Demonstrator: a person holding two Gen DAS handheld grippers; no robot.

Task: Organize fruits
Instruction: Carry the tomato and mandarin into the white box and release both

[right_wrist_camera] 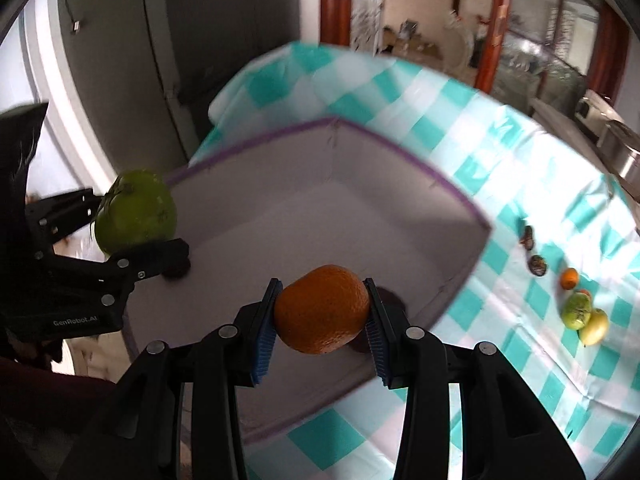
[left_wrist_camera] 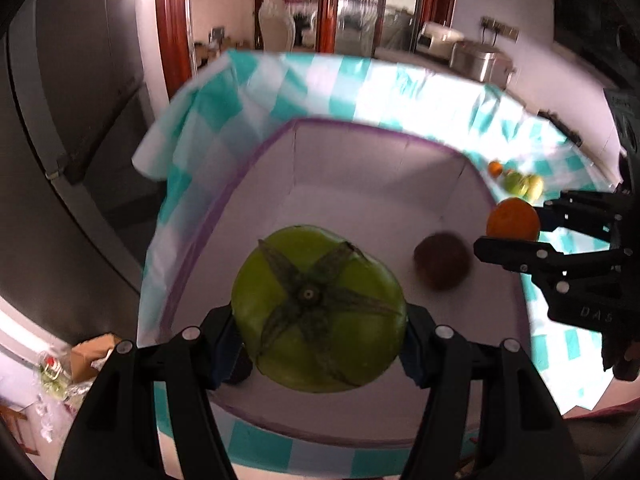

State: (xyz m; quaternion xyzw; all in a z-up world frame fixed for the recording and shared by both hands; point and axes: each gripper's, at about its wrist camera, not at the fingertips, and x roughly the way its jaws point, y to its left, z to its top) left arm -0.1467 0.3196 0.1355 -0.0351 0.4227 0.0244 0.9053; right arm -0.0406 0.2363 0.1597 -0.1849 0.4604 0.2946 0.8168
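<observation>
Green fruit [left_wrist_camera: 319,308]: clamped in left tongs [left_wrist_camera: 320,336], stem side w/ star-shaped calyx facing the cam, hanging over the box's near half. Prob held there ready to drop in.
Orange [right_wrist_camera: 322,309]: pinched between blue pads [right_wrist_camera: 264,336] of right tongs [right_wrist_camera: 322,320], over the box's near-right part. Same idea, I'd guess: both fruits get carried to the bin together.
Box [right_wrist_camera: 460,192]: grey fabric, purple rim, open top, on the table [right_wrist_camera: 520,368] under a teal-white check cloth. Sits at 12 o'clock from both tongs.
Already inside: dark round fruit [left_wrist_camera: 442,260] on the box floor, 2 o'clock from the green one; blurred, can't name it.
Still on the cloth: small orange [right_wrist_camera: 569,278], green fruit and yellow one [right_wrist_camera: 594,326] touching, two dark bits [right_wrist_camera: 536,265], all at 3 o'clock of the box, well apart from it.
In the way: nothing under the orange but floor; the dark fruit lies near its drop spot, could get knocked. The tongs are near each other, so a bump's possible.
Around: metal pot [left_wrist_camera: 482,62] on a counter at 1 o'clock, beyond the table.
</observation>
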